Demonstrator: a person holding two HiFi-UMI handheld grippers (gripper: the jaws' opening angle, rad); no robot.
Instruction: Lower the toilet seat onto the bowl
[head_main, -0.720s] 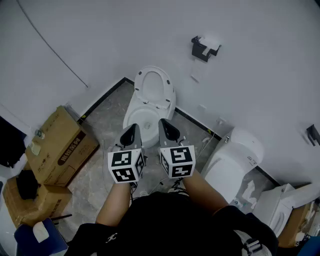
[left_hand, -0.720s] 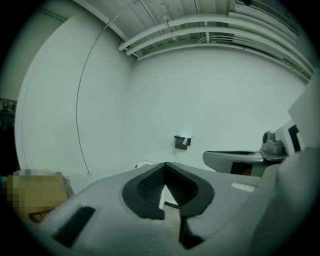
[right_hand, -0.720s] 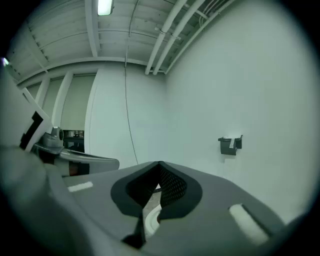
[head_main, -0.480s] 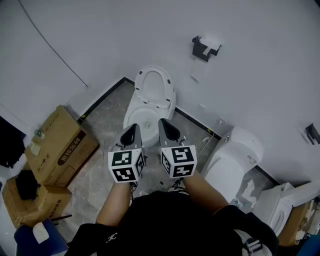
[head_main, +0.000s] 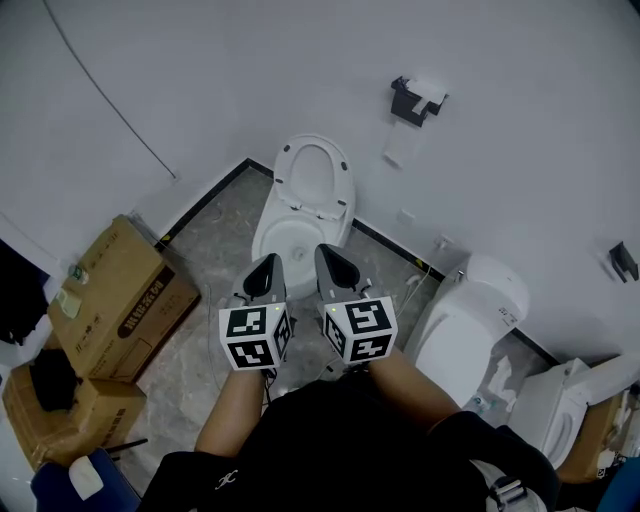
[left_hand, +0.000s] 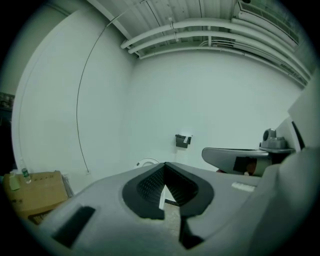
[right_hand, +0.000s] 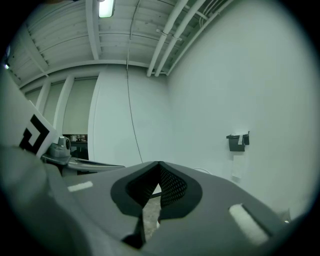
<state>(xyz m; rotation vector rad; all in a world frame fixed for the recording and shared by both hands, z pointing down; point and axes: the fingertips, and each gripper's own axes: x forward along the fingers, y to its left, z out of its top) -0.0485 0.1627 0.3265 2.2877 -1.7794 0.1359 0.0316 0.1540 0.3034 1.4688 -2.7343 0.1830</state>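
Observation:
A white toilet stands against the wall in the head view. Its seat (head_main: 313, 178) is raised and leans back on the wall above the open bowl (head_main: 272, 243). My left gripper (head_main: 267, 264) and right gripper (head_main: 329, 251) hover side by side just in front of the bowl, touching nothing. Both are shut with nothing between the jaws. In the left gripper view the jaw tips (left_hand: 165, 164) meet, and the top of the seat (left_hand: 146, 161) peeks over them. The right gripper view shows its tips (right_hand: 159, 163) closed too.
Cardboard boxes (head_main: 120, 295) are stacked on the floor at the left. A second white toilet (head_main: 465, 325) lies tipped at the right, with more white ware (head_main: 560, 400) beyond it. A black paper holder (head_main: 415, 100) hangs on the wall above the toilet.
The head view has shifted slightly, so the toilet sits a little lower in the picture. Both grippers stay shut, side by side.

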